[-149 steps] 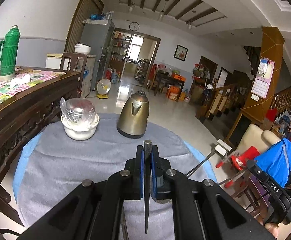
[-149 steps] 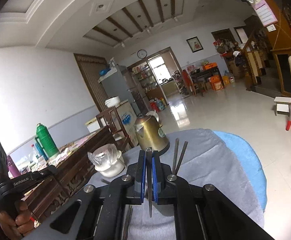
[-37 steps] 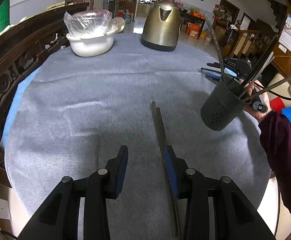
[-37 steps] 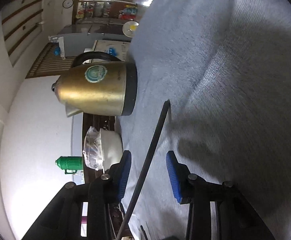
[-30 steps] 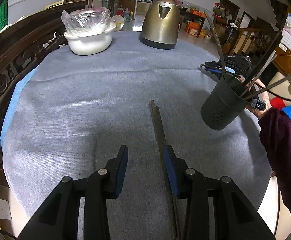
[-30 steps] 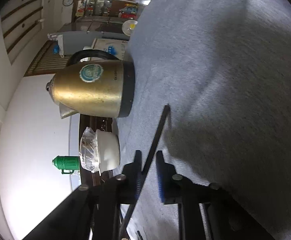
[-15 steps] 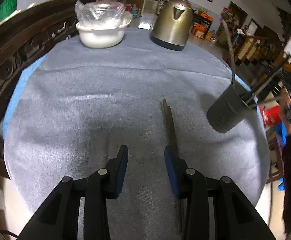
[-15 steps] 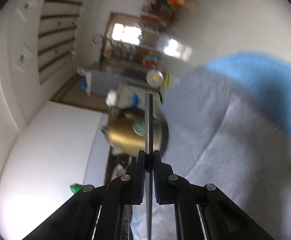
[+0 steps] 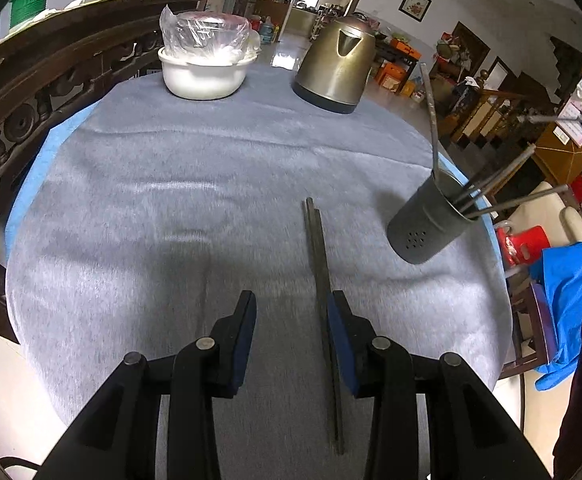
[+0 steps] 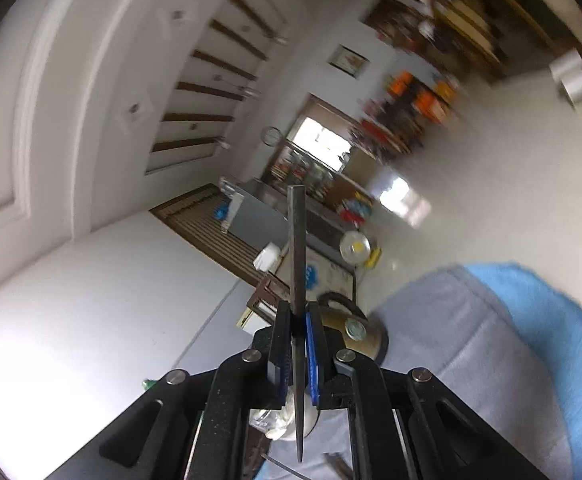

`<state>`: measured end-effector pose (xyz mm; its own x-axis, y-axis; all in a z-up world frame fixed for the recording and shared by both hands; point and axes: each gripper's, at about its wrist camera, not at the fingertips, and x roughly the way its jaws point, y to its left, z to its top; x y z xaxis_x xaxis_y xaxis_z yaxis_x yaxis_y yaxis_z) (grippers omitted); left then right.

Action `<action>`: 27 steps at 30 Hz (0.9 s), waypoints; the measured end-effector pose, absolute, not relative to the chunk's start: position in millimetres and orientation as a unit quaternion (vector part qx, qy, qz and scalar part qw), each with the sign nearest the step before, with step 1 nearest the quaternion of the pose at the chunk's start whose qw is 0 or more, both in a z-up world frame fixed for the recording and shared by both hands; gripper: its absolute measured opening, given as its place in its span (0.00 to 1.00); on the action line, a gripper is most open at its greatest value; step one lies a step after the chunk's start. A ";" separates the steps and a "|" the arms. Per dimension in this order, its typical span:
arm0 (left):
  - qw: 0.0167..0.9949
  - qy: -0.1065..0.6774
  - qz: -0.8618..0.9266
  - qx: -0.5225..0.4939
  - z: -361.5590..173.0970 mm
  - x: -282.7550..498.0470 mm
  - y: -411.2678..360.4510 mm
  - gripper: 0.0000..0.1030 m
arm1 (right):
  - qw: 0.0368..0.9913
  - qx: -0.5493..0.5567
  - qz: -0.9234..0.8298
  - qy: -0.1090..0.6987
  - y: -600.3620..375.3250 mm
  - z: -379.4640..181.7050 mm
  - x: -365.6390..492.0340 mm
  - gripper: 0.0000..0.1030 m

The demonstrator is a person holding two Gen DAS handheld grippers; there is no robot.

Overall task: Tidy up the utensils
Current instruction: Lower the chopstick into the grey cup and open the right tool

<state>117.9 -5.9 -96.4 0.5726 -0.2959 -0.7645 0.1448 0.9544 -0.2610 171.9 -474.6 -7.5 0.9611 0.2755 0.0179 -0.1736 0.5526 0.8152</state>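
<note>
Writing readable anywhere: none, in either view; the kettle's [image 10: 355, 334] round badge is too blurred.

Your left gripper [image 9: 293, 322] hangs over the grey cloth [image 9: 171, 216] with jaws wide apart, gripping nothing. A pair of chopsticks [image 9: 323, 268] lies flat on the cloth, running away from you, its near part just beside the right pad [image 9: 339, 334] — touching or not, can't tell.

Only the left view shows the dark holder [image 9: 431, 220], standing near the cloth's right edge, with several sticks [image 9: 495, 190] fanning out of it. Same view has the white bowl [image 9: 203, 76] under plastic wrap and the kettle [image 9: 337, 66] at the far edge, well apart from the holder. A carved wooden rail [image 9: 31, 92] runs close along the left edge of the cloth.

Your right gripper [image 10: 299, 330] is clamped on one chopstick [image 10: 297, 272], which sticks out ahead past the fingertips and also trails back under the camera. This view is tilted and blurred, mostly wall, ceiling and floor. It catches only a corner of the cloth [image 10: 471, 344] with blue cover [image 10: 551, 312] under it.

Open cloth lies between the bowl and the loose pair.
</note>
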 end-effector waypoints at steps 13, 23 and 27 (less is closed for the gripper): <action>0.890 0.427 -0.128 -0.091 -89.2 85.4 16.4 0.37 | 0.966 0.231 0.067 0.099 -318.8 15.7 140.3 0.07; 0.894 0.423 -0.121 -0.081 -88.8 77.8 20.1 0.37 | 0.978 0.141 0.025 0.154 -267.8 -15.7 155.2 0.07; 0.898 0.421 -0.111 -0.071 -87.7 75.9 20.5 0.37 | 0.977 0.144 0.021 0.155 -270.0 -19.4 152.8 0.07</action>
<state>75.9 20.5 -87.7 0.6213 -0.2589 -0.7396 0.1389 0.9653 -0.2212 152.8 -270.0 -19.4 0.9510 0.0861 -0.2968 0.0033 0.9575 0.2884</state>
